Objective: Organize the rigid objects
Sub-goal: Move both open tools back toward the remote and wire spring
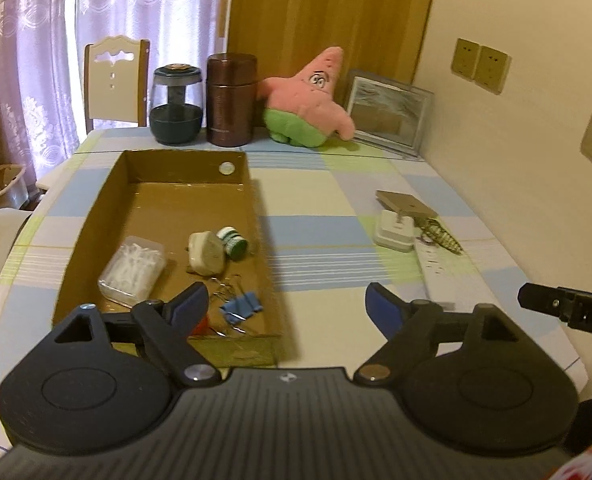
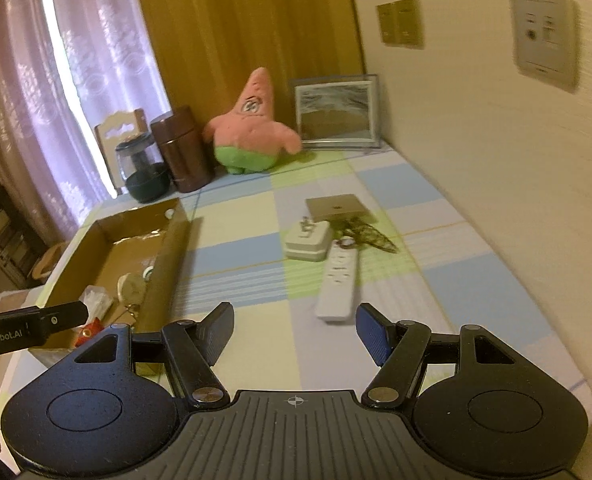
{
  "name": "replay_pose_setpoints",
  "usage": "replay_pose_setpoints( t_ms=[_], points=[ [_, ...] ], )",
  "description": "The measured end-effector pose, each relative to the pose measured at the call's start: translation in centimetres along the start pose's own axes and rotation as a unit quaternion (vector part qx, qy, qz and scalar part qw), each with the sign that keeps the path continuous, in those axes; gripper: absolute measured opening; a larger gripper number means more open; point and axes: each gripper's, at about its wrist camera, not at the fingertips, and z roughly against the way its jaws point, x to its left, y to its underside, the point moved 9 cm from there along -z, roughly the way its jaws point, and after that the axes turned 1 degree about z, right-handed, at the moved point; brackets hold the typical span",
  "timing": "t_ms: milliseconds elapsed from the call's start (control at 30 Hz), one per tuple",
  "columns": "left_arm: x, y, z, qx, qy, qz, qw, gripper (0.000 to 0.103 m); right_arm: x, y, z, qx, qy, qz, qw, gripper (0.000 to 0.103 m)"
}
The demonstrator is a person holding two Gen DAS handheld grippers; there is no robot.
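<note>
Left wrist view gives me the cardboard box [image 1: 96, 216], a shallow open tray lying long-ways on the table's left half, and the loose rigid things are split between it and the bare cloth to its right. On that cloth I see a white remote [image 2: 337, 282] lying flat, a white charger block [image 1: 393, 232] with its prongs up just beyond the remote's far end, a thin tan card [image 1: 405, 202] tilted over the charger, and a green-and-gold patterned piece [image 1: 441, 236] beside them, too small for me to identify. My table [image 1: 315, 220] wears a checked cloth of pale blue, green, lilac and cream, pushed against a cream wall with socket plates; lilac lace curtains and an ochre drape hang behind. Along the back edge stand a glass jar with a dark lid [image 1: 176, 106], a brown canister [image 1: 231, 100], a pink star plush [image 1: 309, 100] and a framed picture [image 1: 387, 114]. Inside the box lie a clear case of white picks [image 1: 132, 270], a cream oval object [image 1: 207, 254], a small green-capped bottle [image 1: 234, 242], blue binder clips [image 1: 242, 304] and something red at the near corner. My left gripper [image 1: 288, 308] stands wide open over the box's near right corner, holding nothing. My right gripper [image 2: 294, 330] is partly open and empty, just short of the remote.
</note>
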Motion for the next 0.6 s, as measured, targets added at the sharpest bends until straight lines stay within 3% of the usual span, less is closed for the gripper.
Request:
replay_pose_setpoints(
  t_ms=[300, 600],
  points=[
    [-3.9, 0.6, 0.6, -0.003, 0.014, -0.047, 0.9988, 0.084, -3.2, 0.5, 2.0, -0.01, 0.019, -0.019, 1.0, 0.065],
    [-6.0, 1.0, -0.1, 0.013, 0.034, -0.048, 0.9982, 0.084, -5.1, 0.5, 2.5, -0.014, 0.027, -0.03, 0.999, 0.065]
  ],
)
